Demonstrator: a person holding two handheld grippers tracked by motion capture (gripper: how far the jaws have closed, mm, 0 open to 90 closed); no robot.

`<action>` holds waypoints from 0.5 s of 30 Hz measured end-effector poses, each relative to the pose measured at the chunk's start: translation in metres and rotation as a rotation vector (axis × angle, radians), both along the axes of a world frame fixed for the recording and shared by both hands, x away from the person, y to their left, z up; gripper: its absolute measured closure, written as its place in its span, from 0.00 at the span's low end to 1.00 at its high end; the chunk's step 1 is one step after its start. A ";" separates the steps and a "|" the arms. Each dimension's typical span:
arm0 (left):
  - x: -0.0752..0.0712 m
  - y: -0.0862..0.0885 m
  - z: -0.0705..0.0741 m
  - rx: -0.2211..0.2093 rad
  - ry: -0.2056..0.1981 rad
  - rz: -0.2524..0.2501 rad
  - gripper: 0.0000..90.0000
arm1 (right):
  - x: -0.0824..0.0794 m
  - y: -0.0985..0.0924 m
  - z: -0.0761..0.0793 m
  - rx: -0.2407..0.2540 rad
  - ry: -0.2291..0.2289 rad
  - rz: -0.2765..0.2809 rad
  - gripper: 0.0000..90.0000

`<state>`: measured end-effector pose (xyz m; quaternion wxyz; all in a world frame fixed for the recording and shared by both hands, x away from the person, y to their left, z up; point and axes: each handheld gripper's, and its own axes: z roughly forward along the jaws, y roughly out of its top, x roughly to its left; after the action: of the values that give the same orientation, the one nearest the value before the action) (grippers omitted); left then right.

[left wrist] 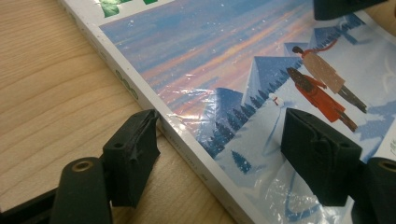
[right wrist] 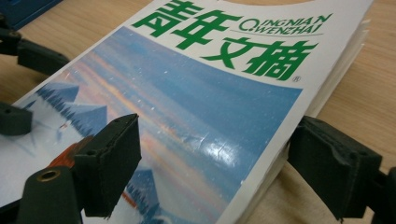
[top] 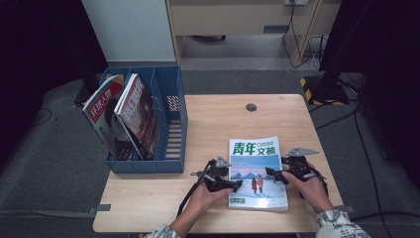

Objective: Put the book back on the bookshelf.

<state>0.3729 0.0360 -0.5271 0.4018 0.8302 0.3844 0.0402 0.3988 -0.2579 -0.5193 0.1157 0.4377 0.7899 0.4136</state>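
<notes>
Magazine (top: 256, 172) with a snowy cover and green title lies flat on the near right part of the wooden table (top: 213, 119) in the high view, with the left gripper (top: 229, 184) at its left edge and the right gripper (top: 276, 174) at its right edge, each held in a hand. Left of it stands a blue file rack (top: 171, 119) with two other magazines (top: 124, 116) leaning in its left compartments, while the compartment nearest the table's middle holds nothing I can make out. In the left gripper view the jaws straddle the magazine's (left wrist: 243, 70) spine edge: one pad sits on the table against the spine, the other over the cover, so I read them as pinching that edge. In the right gripper view the page edge of the magazine (right wrist: 196, 93) lies between the jaws, one pad over the cover and one beside the pages at table level; here the title print is legible, and whether both pads press I cannot tell.
</notes>
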 end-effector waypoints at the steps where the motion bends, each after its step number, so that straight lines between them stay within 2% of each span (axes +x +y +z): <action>1: 0.000 -0.001 0.000 0.002 0.002 -0.009 0.30 | 0.002 -0.001 0.000 -0.004 -0.005 0.001 0.19; 6: -0.001 -0.002 0.000 0.002 0.000 -0.011 0.30 | 0.014 -0.001 -0.002 -0.011 0.000 -0.004 0.19; 9: 0.000 -0.001 0.000 0.001 -0.004 -0.015 0.29 | 0.021 -0.002 -0.004 0.019 -0.011 -0.010 0.19; 12: 0.001 -0.002 -0.001 -0.005 -0.013 -0.007 0.28 | 0.028 -0.001 -0.004 0.013 -0.019 -0.007 0.19; 15: 0.001 -0.002 -0.001 -0.005 -0.013 -0.008 0.27 | 0.029 0.001 0.000 0.034 -0.038 0.004 0.26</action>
<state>0.3738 0.0337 -0.5285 0.4063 0.8305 0.3786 0.0430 0.4273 -0.2567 -0.5195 0.1224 0.4300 0.7814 0.4355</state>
